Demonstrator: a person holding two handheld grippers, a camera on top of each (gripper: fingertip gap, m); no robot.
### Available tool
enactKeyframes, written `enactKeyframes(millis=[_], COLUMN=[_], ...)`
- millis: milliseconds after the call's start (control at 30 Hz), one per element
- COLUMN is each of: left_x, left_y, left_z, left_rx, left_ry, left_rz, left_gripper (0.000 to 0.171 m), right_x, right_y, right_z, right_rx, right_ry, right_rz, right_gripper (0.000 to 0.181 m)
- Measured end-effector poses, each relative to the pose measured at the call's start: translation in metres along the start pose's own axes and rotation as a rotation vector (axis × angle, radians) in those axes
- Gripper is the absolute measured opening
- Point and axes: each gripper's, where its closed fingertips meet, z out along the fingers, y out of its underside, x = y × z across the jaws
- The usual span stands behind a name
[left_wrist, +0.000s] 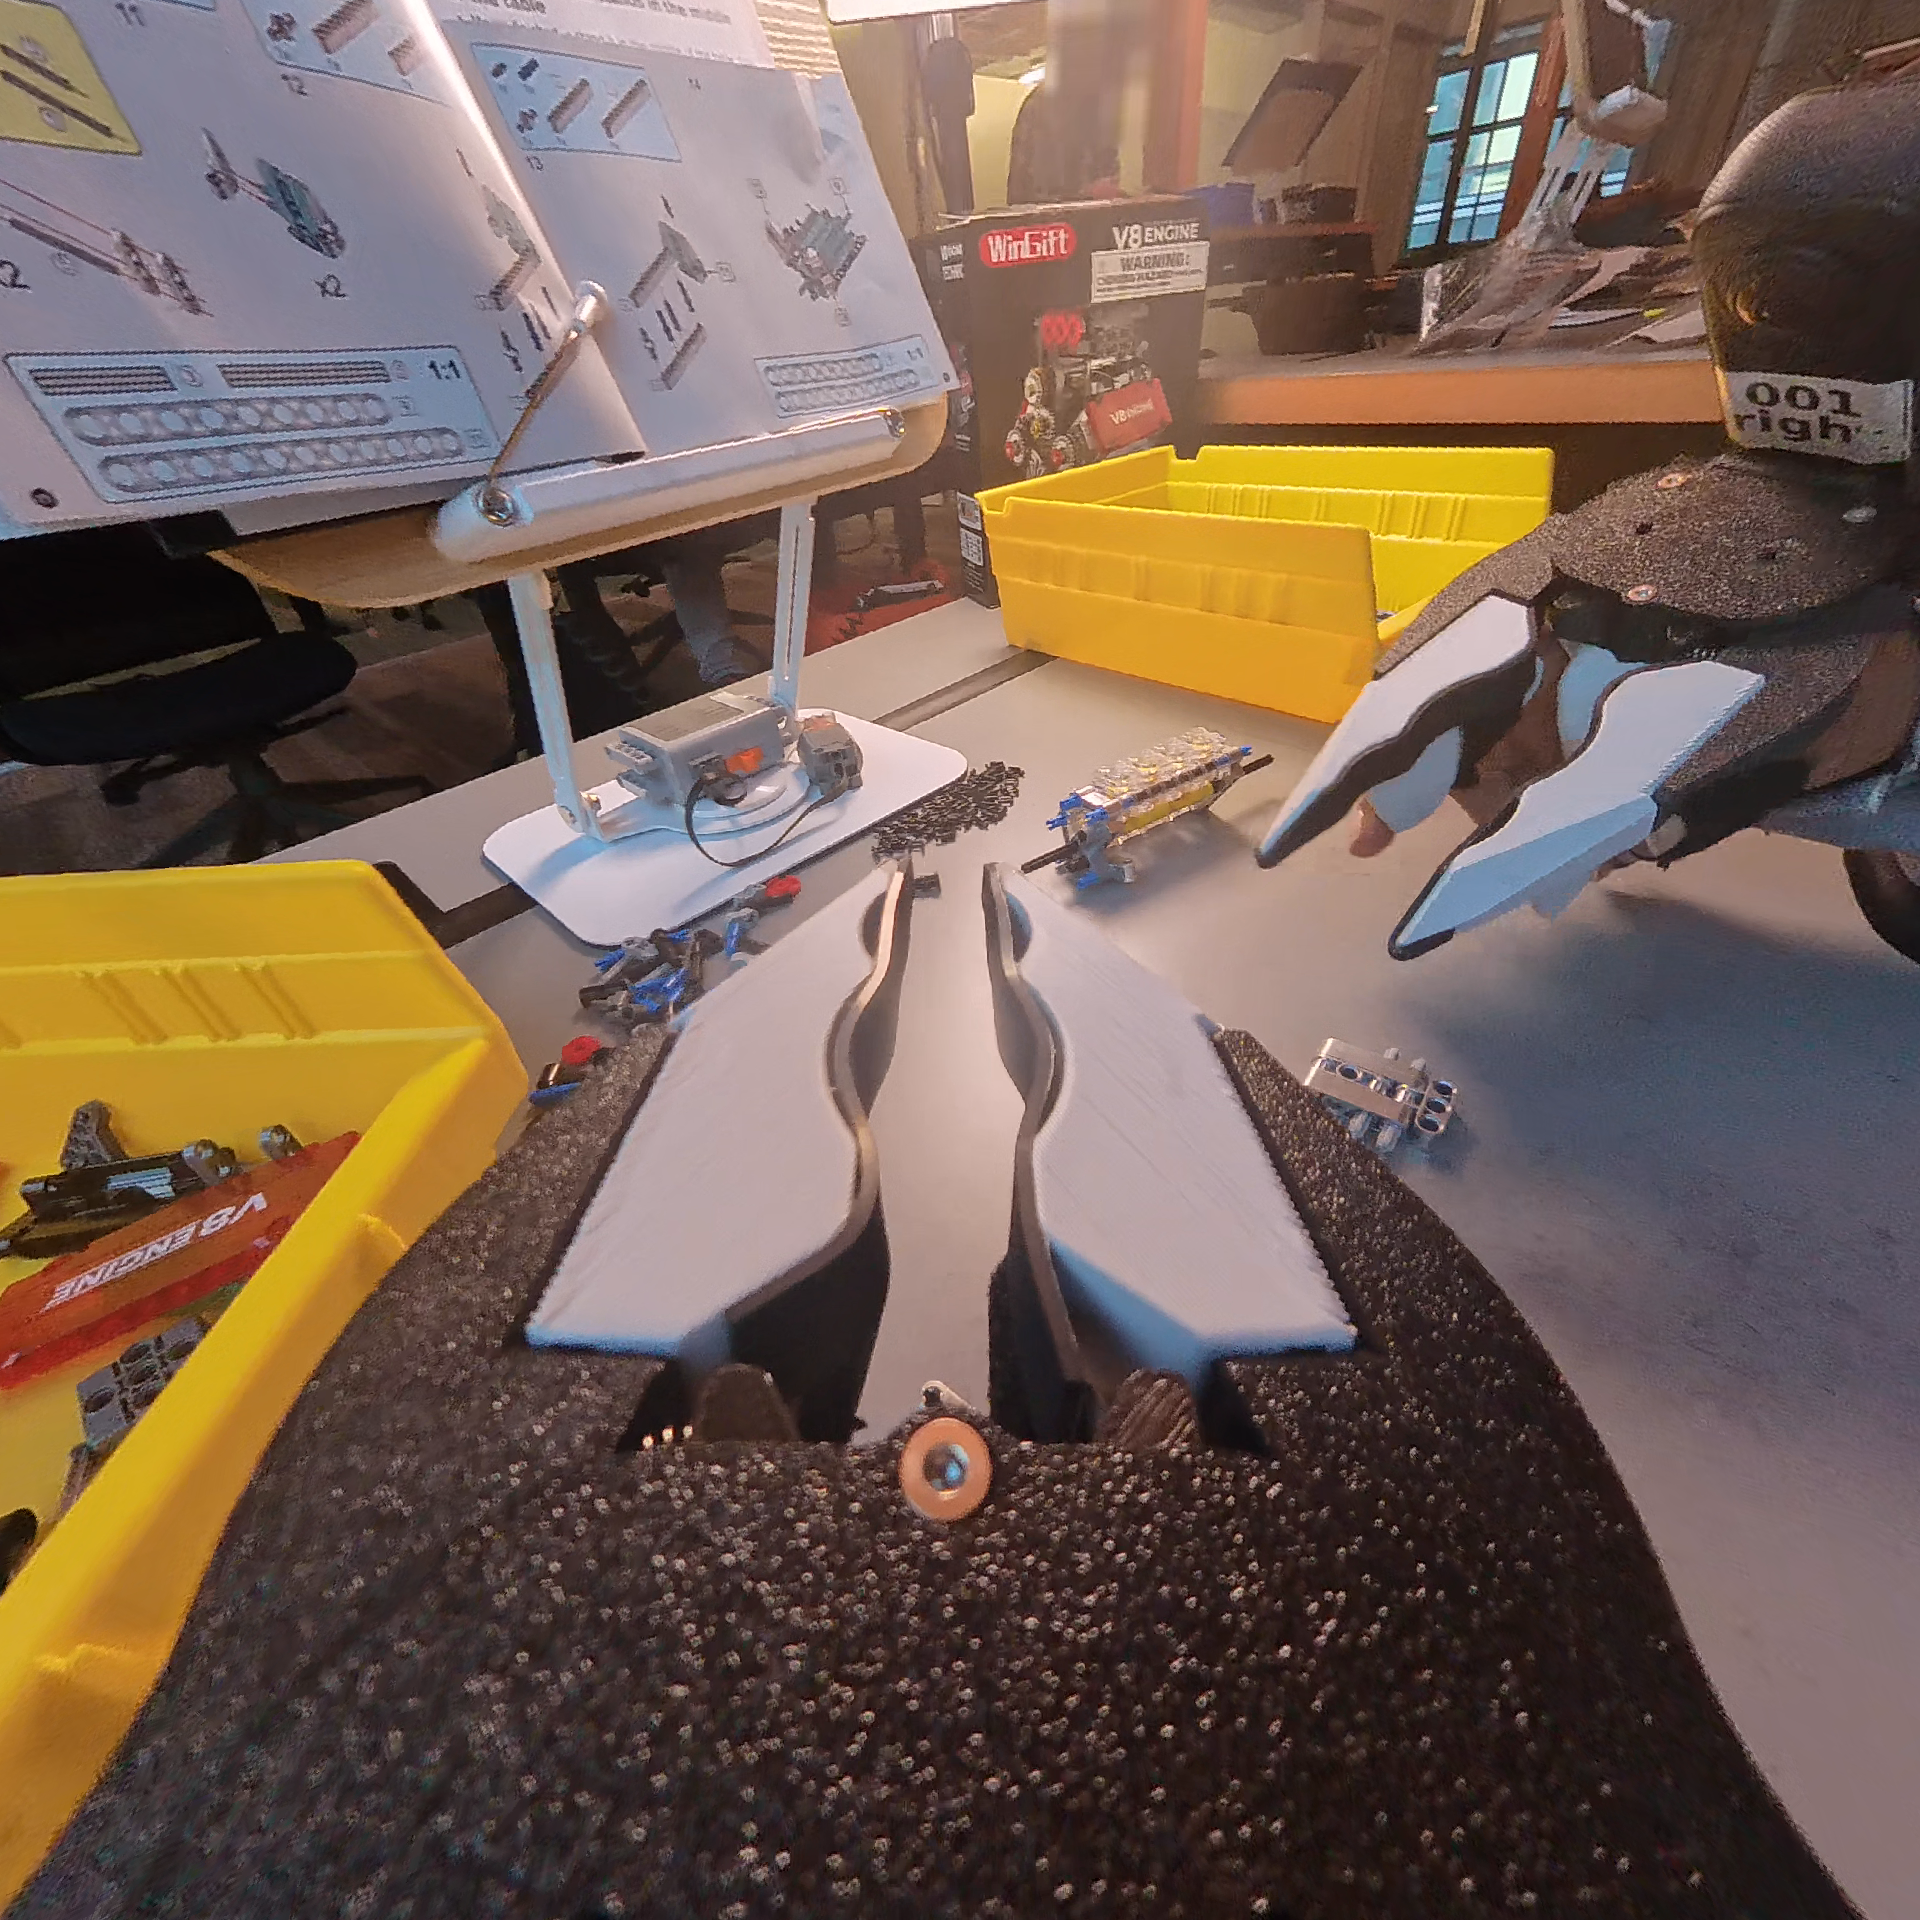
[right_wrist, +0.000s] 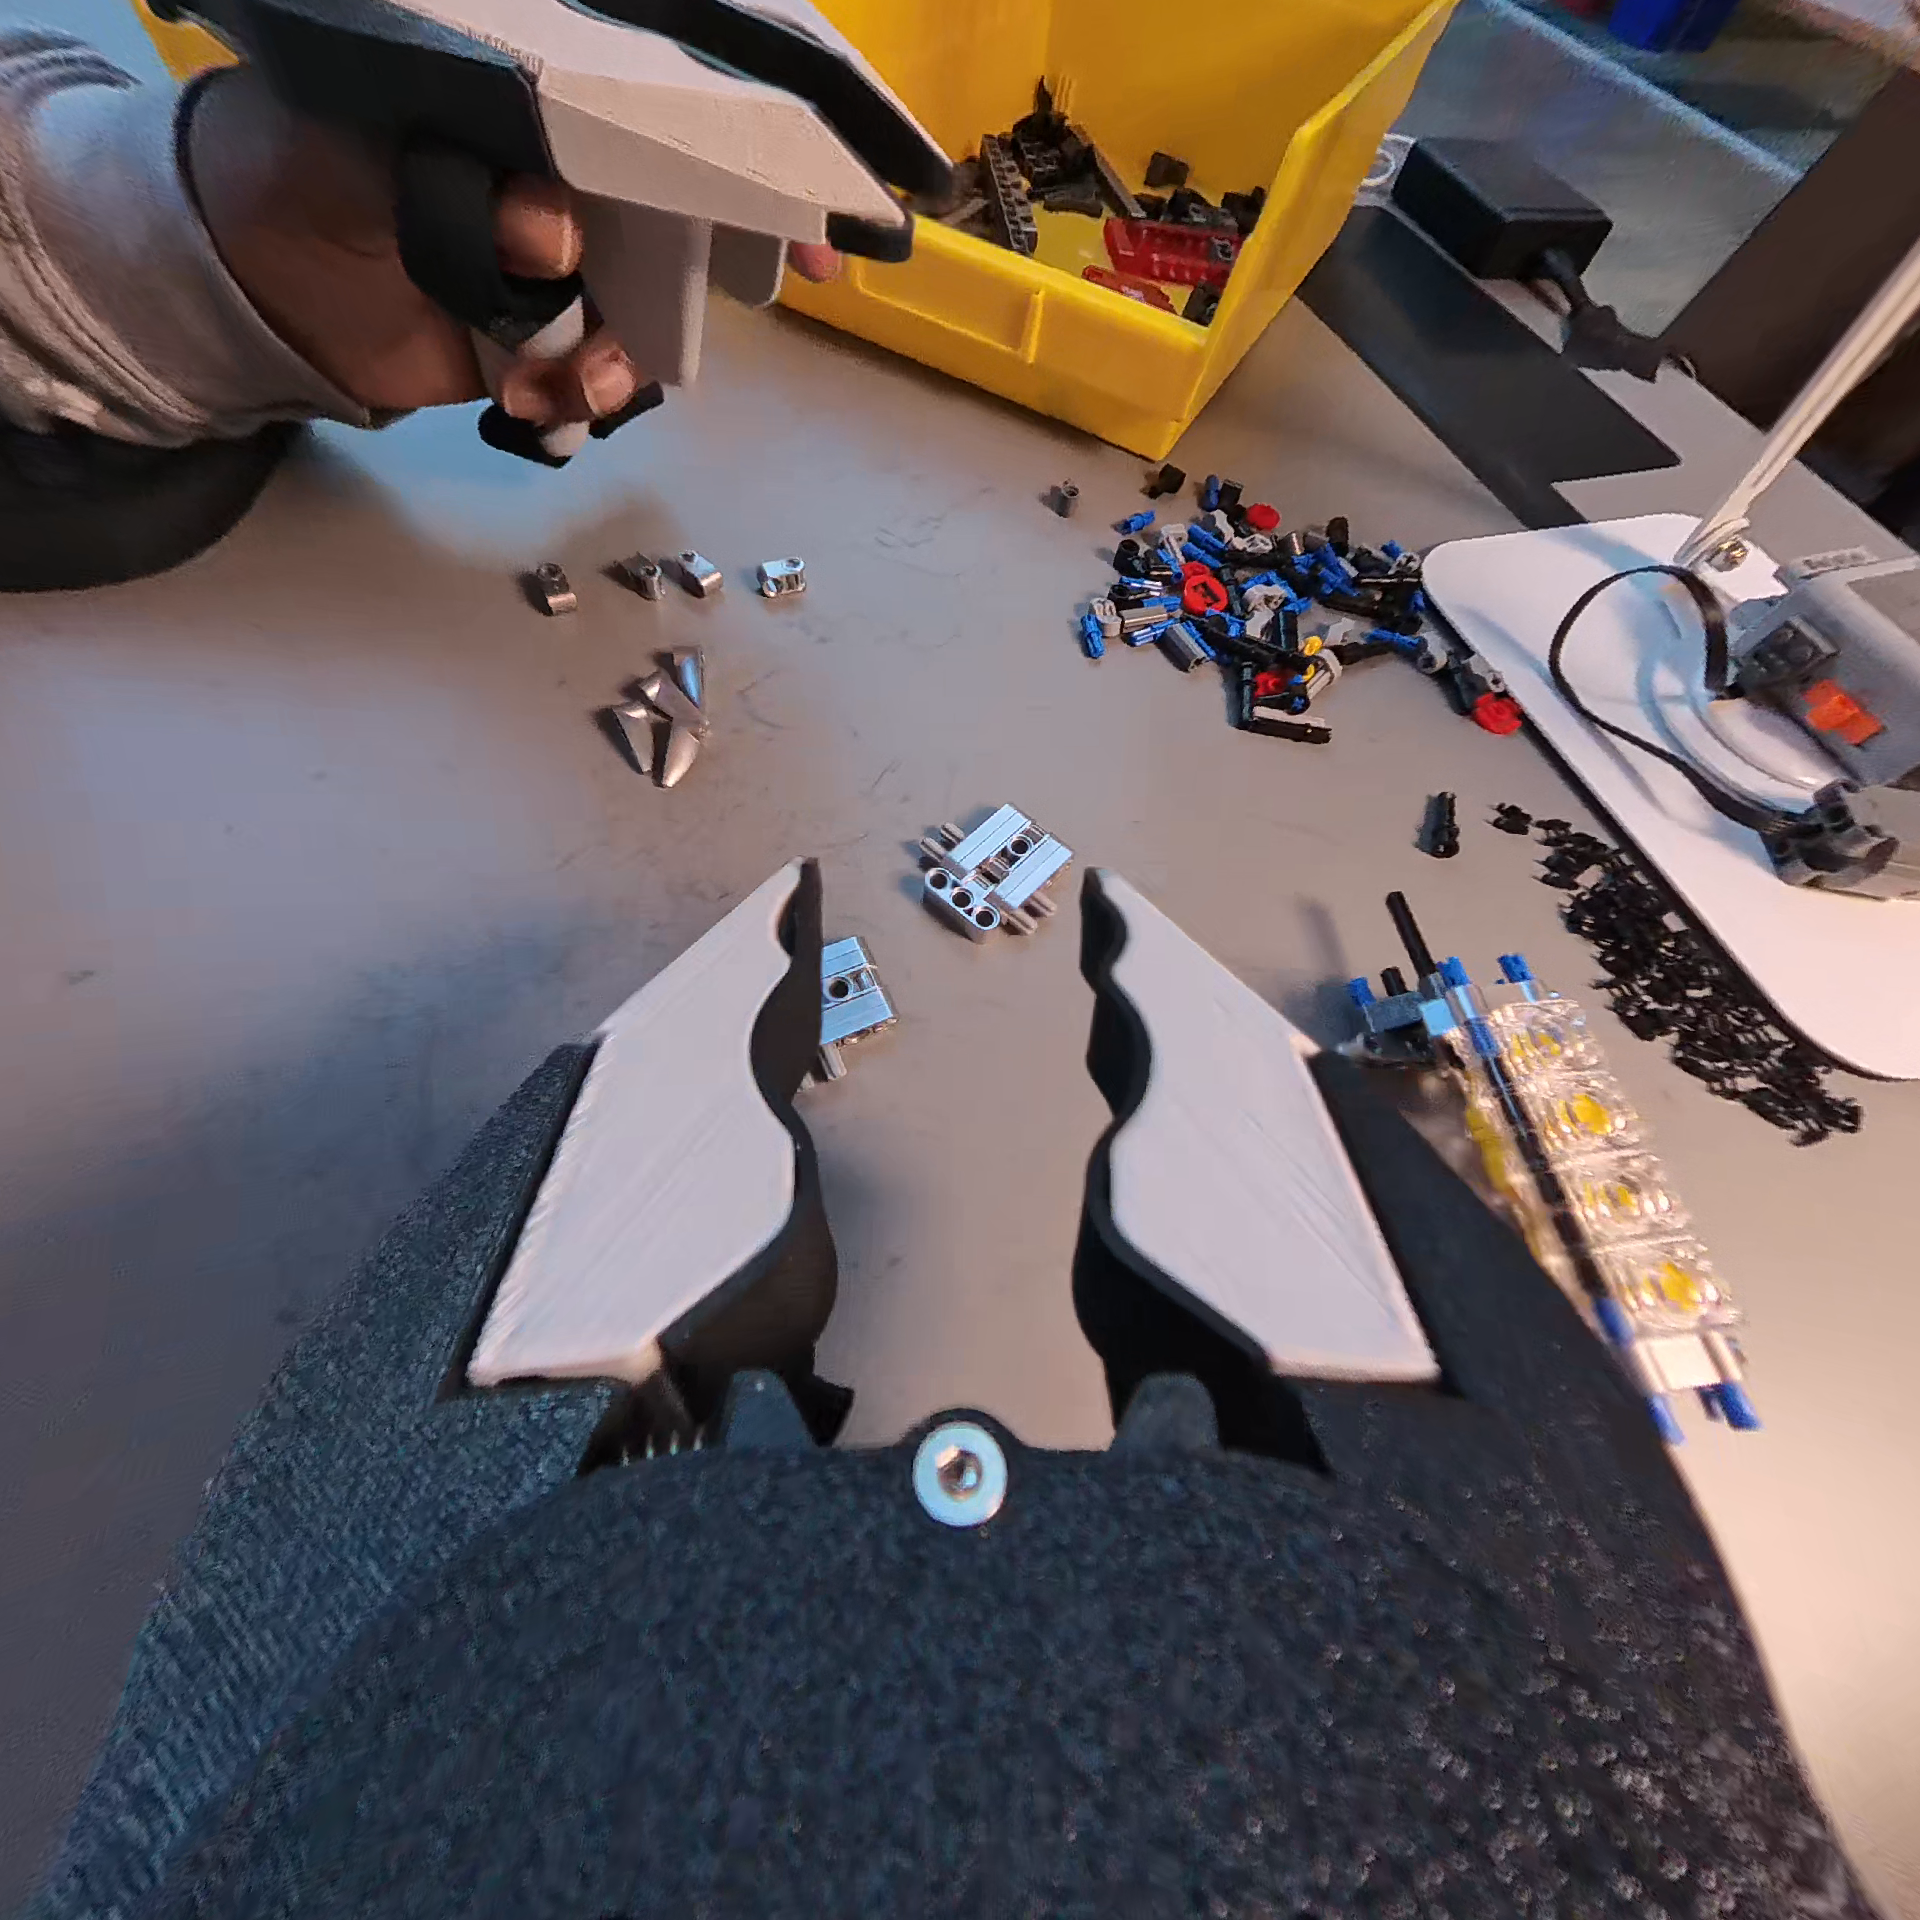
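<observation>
Grey bench (left_wrist: 1558, 1299) fills my left wrist view, with my left tool (left_wrist: 948, 883) held just above it, its two white fingers a narrow gap apart and pinching nothing. Just past its tips lies a heap of small black pins (left_wrist: 951, 805), and to the left of that a scatter of blue, black and red pins (left_wrist: 665, 966). A clear-and-yellow engine block (left_wrist: 1153, 805) lies beyond on the right, a small grey brick cluster (left_wrist: 1387, 1103) nearer on the right. A yellow bin (left_wrist: 239, 997) with red and black parts sits at my left; a second yellow bin (left_wrist: 1226, 582) stands farther back. An instruction booklet (left_wrist: 416, 260) rests on a white stand (left_wrist: 727, 831), whose base carries a grey battery box (left_wrist: 717, 748). My right tool (left_wrist: 1340, 899) hovers at the right, spread.

In the right wrist view my right tool (right_wrist: 951, 883) is spread wide above the bench (right_wrist: 312, 935) — empty. Between its tips lies the grey brick cluster (right_wrist: 997, 871), and a smaller grey brick (right_wrist: 857, 997) sits just beside the left finger. The engine block (right_wrist: 1590, 1174) lies along the right side. Farther off are silver cones (right_wrist: 665, 712), four small grey connectors (right_wrist: 665, 580), the mixed pins (right_wrist: 1268, 623) and the black pins (right_wrist: 1683, 977). My left tool (right_wrist: 873, 223) shows at top left over the yellow bin (right_wrist: 1122, 343) — I cannot tell its gap from here.
</observation>
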Motion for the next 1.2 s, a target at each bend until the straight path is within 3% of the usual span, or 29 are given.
enactKeyframes(millis=[233,467,633,767,933,1000,1033,1100,1200], left_x=[-0.023,-0.024,-0.018,-0.015,-0.011,-0.008,-0.007,-0.004,-0.002], left_y=[0.001,0.009,0.011,0.014,0.019,0.021,0.022,0.023,0.022], left_z=[-0.007,-0.005,-0.003,-0.003,0.001,0.002,0.002,0.003,0.003], left_rx=[0.0,-0.041,-0.061,-0.075,-0.096,-0.109,-0.113,-0.114,-0.115], left_ry=[-0.065,-0.068,-0.051,-0.034,-0.034,-0.035,-0.033,-0.024,-0.013], left_rz=[-0.034,-0.031,-0.005,0.009,0.05,0.083,0.096,0.109,0.104], left_gripper=[0.011,0.004,0.0,0.0,0.0,0.0,0.0,0.0,0.0], right_x=[0.006,0.006,0.026,0.019,0.018,0.011,0.008,0.007,0.011], right_y=[-0.008,-0.023,-0.022,-0.007,0.005,0.004,0.006,0.0,-0.011], right_z=[-0.005,-0.011,-0.016,-0.007,-0.004,-0.003,-0.003,-0.005,-0.012], right_rx=[0.101,0.166,0.202,0.123,0.015,-0.003,-0.025,0.005,0.077], right_ry=[0.0,-0.06,0.038,-0.058,0.005,-0.029,-0.045,-0.042,0.003], right_rz=[0.022,0.141,0.184,0.326,0.176,0.189,0.185,0.11,0.028], right_gripper=[0.0,0.0,0.0,0.0,0.009,0.026,0.024,0.0,0.0])
